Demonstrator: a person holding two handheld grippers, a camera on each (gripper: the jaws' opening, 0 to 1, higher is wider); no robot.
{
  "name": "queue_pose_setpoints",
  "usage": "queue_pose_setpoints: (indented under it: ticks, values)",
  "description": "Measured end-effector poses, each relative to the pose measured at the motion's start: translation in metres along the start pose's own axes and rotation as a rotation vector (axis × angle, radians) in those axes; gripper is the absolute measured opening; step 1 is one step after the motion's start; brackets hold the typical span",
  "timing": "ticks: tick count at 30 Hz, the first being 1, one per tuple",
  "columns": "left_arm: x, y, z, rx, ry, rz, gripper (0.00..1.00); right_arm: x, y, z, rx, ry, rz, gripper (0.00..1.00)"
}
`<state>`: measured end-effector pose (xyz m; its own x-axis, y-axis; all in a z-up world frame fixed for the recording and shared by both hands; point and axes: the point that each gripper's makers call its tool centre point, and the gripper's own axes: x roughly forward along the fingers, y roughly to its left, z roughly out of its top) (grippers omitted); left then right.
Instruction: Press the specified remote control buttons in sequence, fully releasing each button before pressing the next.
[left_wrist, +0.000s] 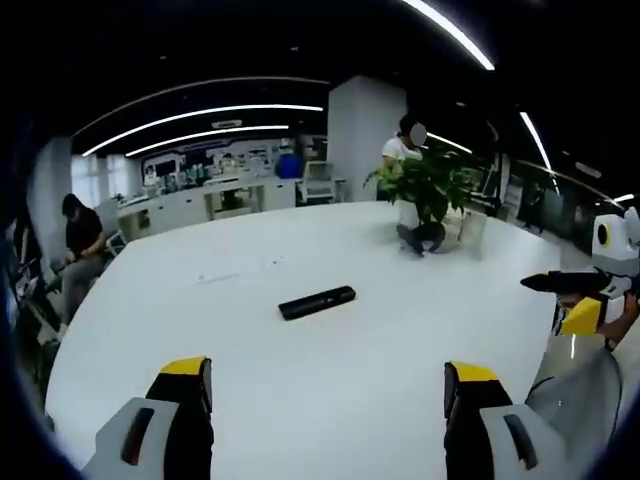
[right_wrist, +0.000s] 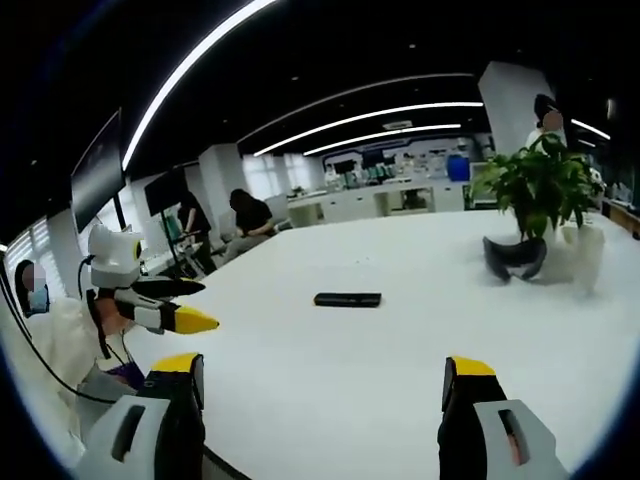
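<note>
A black remote control (left_wrist: 316, 301) lies flat on the white table (left_wrist: 300, 380), well ahead of my left gripper (left_wrist: 328, 385), whose yellow-tipped jaws stand wide apart with nothing between them. The right gripper view has the same remote (right_wrist: 347, 299) lying ahead of my right gripper (right_wrist: 320, 382), which is also open and empty. My right gripper (left_wrist: 575, 298) enters the left gripper view at the right edge. In the right gripper view my left gripper (right_wrist: 185, 305) comes in from the left, held by a person.
A potted green plant (left_wrist: 430, 190) stands on the far side of the table with a dark object (right_wrist: 513, 258) at its foot. A person (left_wrist: 80, 245) sits at the table's left edge, another stands behind the plant. Desks and monitors line the background.
</note>
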<state>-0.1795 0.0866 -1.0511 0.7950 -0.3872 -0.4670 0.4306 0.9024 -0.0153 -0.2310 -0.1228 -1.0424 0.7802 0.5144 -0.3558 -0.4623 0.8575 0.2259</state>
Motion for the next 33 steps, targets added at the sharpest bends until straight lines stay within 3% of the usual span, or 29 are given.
queue_pose_setpoints:
  ticks: [10,15,24,33]
  values:
    - [-0.032,0.008,-0.003,-0.069,-0.063,0.082,0.99,0.000,-0.004,0.003,-0.010,-0.009,-0.005,0.99]
    - [-0.035,0.012,-0.017,-0.099,-0.029,0.098,0.99,-0.002,-0.002,0.003,-0.002,-0.015,0.002,0.99]
    - [-0.045,0.007,-0.023,-0.109,-0.038,0.110,0.99,-0.003,0.001,0.004,-0.005,-0.019,0.015,0.99]
    - [-0.053,0.015,-0.031,-0.137,-0.032,0.144,0.99,-0.007,0.004,0.009,-0.024,-0.045,0.019,0.99]
